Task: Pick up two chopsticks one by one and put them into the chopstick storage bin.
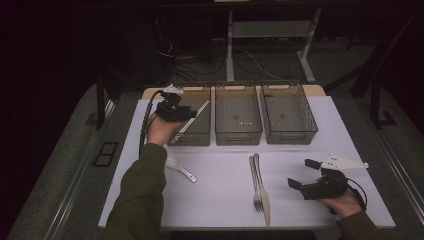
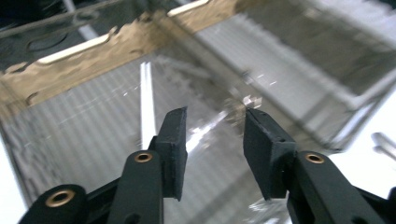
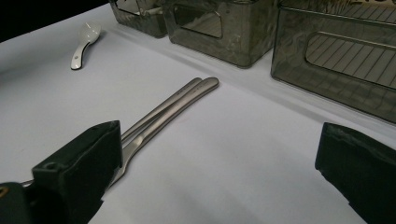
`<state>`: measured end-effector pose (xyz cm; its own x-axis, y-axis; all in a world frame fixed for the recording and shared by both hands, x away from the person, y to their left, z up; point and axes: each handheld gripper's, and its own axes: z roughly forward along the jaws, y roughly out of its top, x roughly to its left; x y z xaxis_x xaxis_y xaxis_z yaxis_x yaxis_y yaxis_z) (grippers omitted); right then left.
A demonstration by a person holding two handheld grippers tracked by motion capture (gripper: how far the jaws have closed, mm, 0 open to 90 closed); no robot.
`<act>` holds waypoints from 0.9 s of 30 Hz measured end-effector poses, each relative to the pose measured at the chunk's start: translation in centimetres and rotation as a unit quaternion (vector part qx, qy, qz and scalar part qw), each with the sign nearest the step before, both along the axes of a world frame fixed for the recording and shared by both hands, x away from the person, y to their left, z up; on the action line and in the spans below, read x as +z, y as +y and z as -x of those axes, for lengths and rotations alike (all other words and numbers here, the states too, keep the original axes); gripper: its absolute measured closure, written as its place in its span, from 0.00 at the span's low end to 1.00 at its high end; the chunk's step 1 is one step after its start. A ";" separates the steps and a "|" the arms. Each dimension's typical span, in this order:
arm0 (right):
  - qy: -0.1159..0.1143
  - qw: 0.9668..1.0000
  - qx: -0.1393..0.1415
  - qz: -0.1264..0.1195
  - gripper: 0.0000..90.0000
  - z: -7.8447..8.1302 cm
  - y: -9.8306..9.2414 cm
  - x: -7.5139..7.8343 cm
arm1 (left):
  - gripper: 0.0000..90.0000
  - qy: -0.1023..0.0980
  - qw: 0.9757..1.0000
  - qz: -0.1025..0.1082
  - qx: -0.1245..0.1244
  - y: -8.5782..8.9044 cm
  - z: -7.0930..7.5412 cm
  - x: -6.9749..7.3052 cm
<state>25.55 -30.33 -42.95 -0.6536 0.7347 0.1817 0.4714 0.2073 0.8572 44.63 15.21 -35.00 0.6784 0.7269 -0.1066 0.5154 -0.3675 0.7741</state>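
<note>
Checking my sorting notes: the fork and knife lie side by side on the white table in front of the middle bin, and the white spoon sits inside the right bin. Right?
Not quite. The white ceramic spoon lies on the white table, near the left dark mesh bin, as the high view shows. The steel fork and knife do lie side by side there.

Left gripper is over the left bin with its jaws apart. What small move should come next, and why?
Probably lift the left gripper clear of the left bin and bring it back toward the spoon. Its jaws stand open with nothing between them, and a long utensil already leans in that bin, so the drop looks done. The spoon, fork and knife lie on the table.
</note>
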 end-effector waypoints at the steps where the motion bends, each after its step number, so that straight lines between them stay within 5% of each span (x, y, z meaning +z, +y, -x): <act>1: 0.000 1.000 0.000 0.000 0.01 0.0 0.0 0.0 | 0.61 0.002 1.000 0.004 -0.007 0.0 0.3 0.2; 14: -0.002 1.000 0.003 0.002 0.01 0.0 0.0 0.0 | 0.54 0.002 0.999 0.022 -0.042 -0.7 5.5 -0.1; 27: -0.002 1.000 0.001 0.000 0.01 0.0 0.0 0.1 | 0.98 -0.002 0.998 0.019 -0.065 -0.6 9.6 -1.6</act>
<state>25.52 -30.36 -42.83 -0.6557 0.7333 0.1799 0.4681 0.2079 0.8589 35.00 14.60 -36.57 0.7675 0.6276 -0.1308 0.4627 -0.4010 0.7906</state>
